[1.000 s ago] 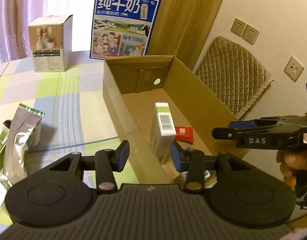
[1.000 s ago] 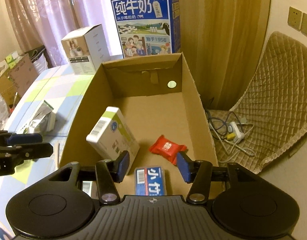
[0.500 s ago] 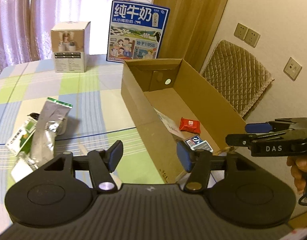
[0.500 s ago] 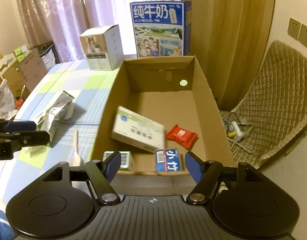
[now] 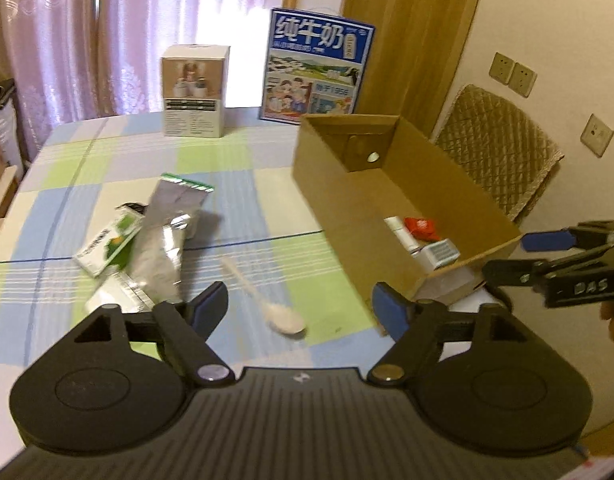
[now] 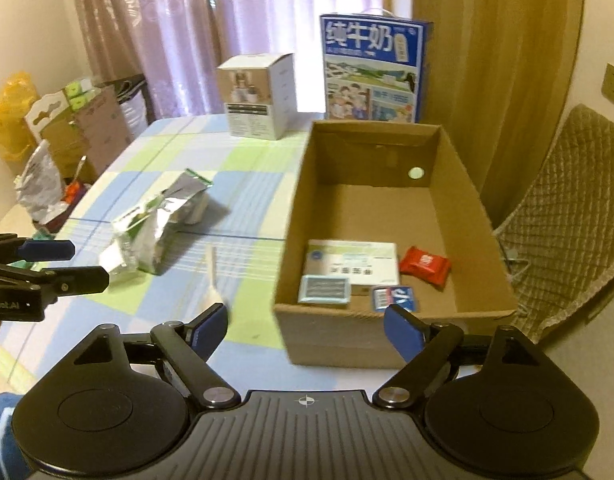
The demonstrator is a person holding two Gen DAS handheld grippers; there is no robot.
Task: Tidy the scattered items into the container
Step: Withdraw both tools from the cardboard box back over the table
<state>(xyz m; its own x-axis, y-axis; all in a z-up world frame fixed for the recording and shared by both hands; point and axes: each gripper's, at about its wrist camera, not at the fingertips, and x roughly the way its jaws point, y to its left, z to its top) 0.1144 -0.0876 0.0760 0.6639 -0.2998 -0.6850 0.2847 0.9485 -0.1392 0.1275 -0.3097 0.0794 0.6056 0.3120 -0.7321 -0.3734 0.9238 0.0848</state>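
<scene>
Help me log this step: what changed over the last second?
Both grippers, left gripper and right gripper, backed away from the cardboard box, jaws opening, nothing between them. The white-green box toppled flat inside. Foil pouches and spoon stayed put.

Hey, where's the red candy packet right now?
In the right wrist view, the red candy packet lies on the floor of the cardboard box, right of the white carton.
</scene>
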